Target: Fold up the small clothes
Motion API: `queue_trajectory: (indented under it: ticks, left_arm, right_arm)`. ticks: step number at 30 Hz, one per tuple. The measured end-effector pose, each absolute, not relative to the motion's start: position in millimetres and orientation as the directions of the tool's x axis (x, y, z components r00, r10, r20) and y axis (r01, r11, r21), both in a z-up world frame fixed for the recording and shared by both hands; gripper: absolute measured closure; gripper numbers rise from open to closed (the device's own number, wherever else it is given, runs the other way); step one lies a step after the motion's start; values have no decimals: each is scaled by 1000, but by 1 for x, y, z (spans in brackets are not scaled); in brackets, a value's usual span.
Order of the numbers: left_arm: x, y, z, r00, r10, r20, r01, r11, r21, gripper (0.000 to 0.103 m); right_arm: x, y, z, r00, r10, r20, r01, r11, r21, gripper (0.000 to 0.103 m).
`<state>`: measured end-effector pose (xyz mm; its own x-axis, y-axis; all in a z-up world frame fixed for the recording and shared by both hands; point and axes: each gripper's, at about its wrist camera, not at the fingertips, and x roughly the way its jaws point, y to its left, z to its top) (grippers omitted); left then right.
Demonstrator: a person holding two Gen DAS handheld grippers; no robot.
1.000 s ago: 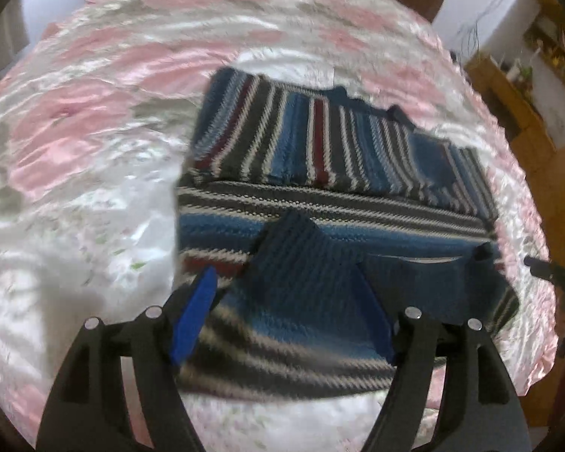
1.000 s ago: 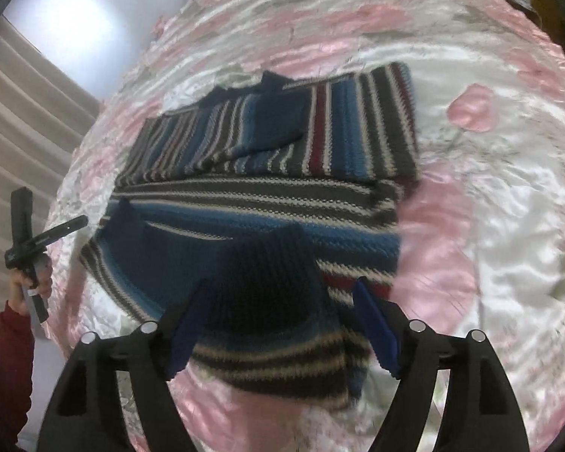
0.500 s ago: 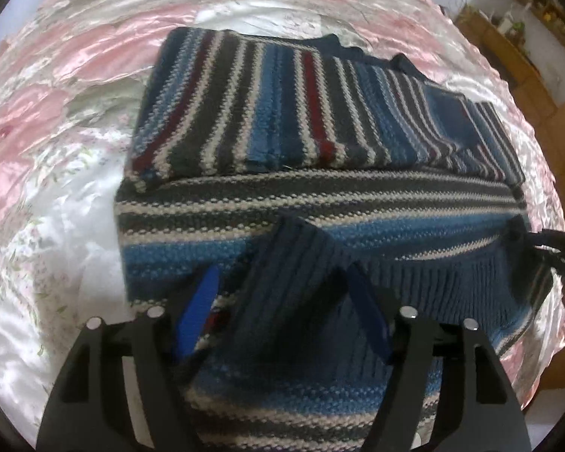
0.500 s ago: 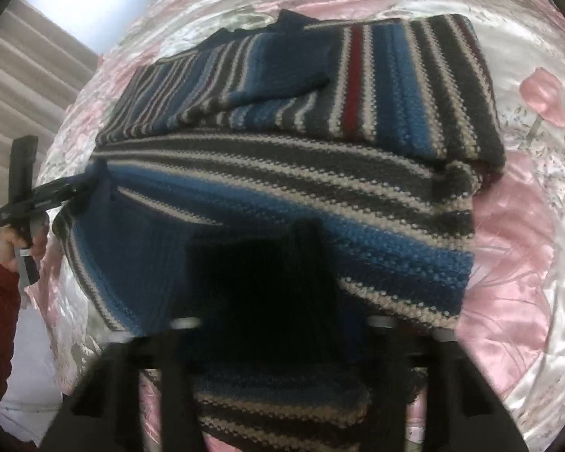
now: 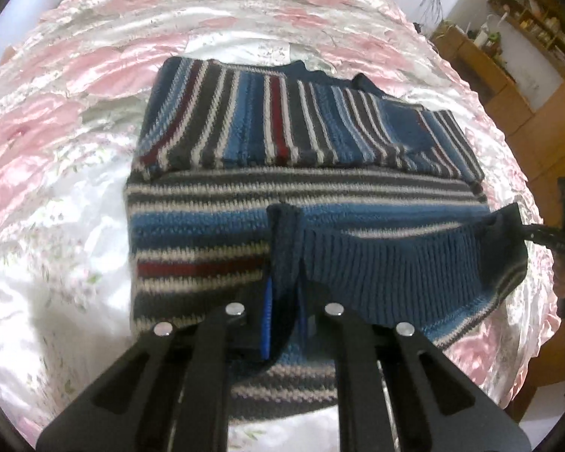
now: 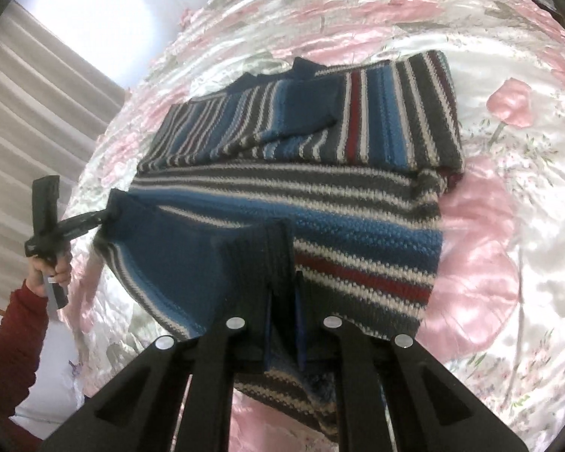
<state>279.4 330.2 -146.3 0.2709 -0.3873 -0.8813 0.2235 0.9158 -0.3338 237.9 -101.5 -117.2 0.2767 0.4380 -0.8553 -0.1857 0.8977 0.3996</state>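
Both tongs, left and right, clenched on striped sweater's near hem, pink bedspread beneath

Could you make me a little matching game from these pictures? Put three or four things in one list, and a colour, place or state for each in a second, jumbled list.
Things:
1. striped sweater
2. bedspread
3. left gripper
4. sleeve of the person

Descriptions:
A. red, at the left edge of the right wrist view
B. shiny, with pink flowers
C. shut on the sweater's dark blue ribbed hem
D. blue, grey, white and dark red, lying partly folded

Pairs: 1-D, 2-B, 3-C, 4-A
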Motion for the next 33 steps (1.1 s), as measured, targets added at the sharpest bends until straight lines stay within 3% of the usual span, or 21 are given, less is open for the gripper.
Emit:
queue_trajectory:
  ticks: [8, 15, 21, 33]
  left_arm:
    - [273, 331, -174, 230, -391, -891, 156, 919, -362, 94]
    - [294, 341, -120, 360, -432, -827, 146, 901, -408, 94]
    - [335, 339, -78, 470, -428, -772, 137, 899, -416, 94]
    - [448, 327, -69, 570, -356, -740, 65, 918, -391, 94]
  right_arm:
    - [243, -103, -155, 217, 393, -893, -110, 919, 378, 94]
    - [259, -117, -102, 322, 464, -825, -138, 885, 444, 94]
    - [302, -121, -54, 422, 440, -793, -163, 897, 411, 94]
    - [426, -128, -38, 494, 347, -798, -90, 933, 350, 94]
